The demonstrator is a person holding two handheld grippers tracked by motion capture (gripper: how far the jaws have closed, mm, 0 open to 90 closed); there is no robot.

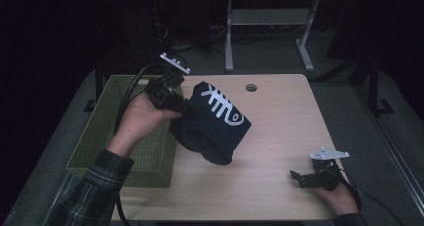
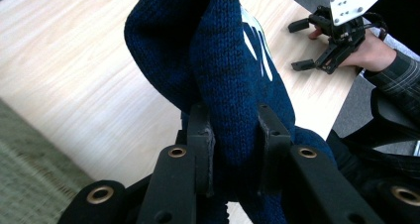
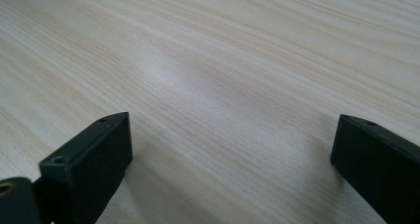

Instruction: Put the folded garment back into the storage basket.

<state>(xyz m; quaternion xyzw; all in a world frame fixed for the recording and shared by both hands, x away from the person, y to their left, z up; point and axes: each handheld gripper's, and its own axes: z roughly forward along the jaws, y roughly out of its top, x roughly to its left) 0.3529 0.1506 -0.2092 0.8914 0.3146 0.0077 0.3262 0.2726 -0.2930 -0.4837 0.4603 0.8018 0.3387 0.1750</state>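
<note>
Dark blue knitted hat (image 1: 215, 123) with a white fish-bone pattern, pinched by the left gripper (image 1: 186, 106) at a fold of its fabric; jaws closed on the wool from both sides, as seen in the left gripper view (image 2: 233, 135). Hanging near the left edge of the table (image 1: 280, 136), the lower part touching the wood or just above it, hard to tell which.

Probably the step in hand: carrying the hat to the green basket (image 1: 112, 136) just beside the left edge of the table. For doing this well: keep the grip firm, because soft wool slips easily; lift high enough to clear the rim of the basket; bring the whole hat over the opening before releasing, so no part hangs over the wall.

Right gripper (image 1: 306, 178) resting near the front right corner of the table, jaws spread wide with bare wood between them (image 3: 228, 149), holding nothing.

Basket: woven, open at the top, nothing visible inside as far as the hand and arm allow to see.
</note>
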